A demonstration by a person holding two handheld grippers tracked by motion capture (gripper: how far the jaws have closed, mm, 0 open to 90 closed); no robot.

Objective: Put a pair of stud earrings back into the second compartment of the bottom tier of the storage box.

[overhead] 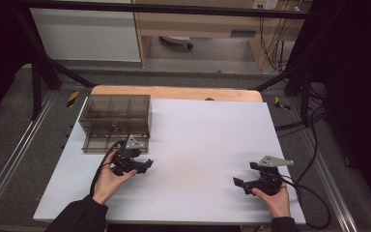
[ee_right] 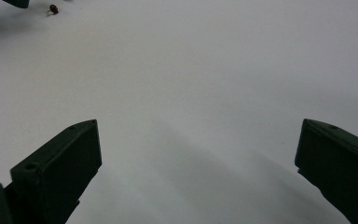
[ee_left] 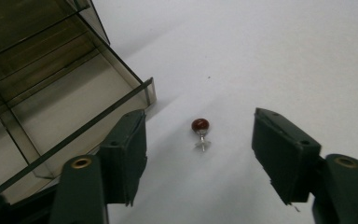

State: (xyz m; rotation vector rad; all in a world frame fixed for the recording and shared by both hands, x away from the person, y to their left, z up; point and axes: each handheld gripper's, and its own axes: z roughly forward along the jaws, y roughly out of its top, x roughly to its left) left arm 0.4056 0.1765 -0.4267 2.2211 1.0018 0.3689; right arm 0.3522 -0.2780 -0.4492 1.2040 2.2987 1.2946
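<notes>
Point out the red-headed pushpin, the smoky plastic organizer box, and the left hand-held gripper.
red-headed pushpin (ee_left: 200,125): left gripper view, on its round red head.
smoky plastic organizer box (overhead: 116,112): high view, on its top compartments.
left hand-held gripper (ee_left: 199,158): left gripper view, midway between its jaw tips, open around the pin.

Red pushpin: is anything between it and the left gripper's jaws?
Nothing visible. The red pushpin lies alone on the white table, in the gap of the left gripper, untouched; the tinted box sits aside.

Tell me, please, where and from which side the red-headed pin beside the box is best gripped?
Grip the round red head of the pin, probably from above, one jaw on each side. It lies flat on the white table, and its thin metal point offers little hold. The open left gripper already straddles it, beside the smoky box.
</notes>
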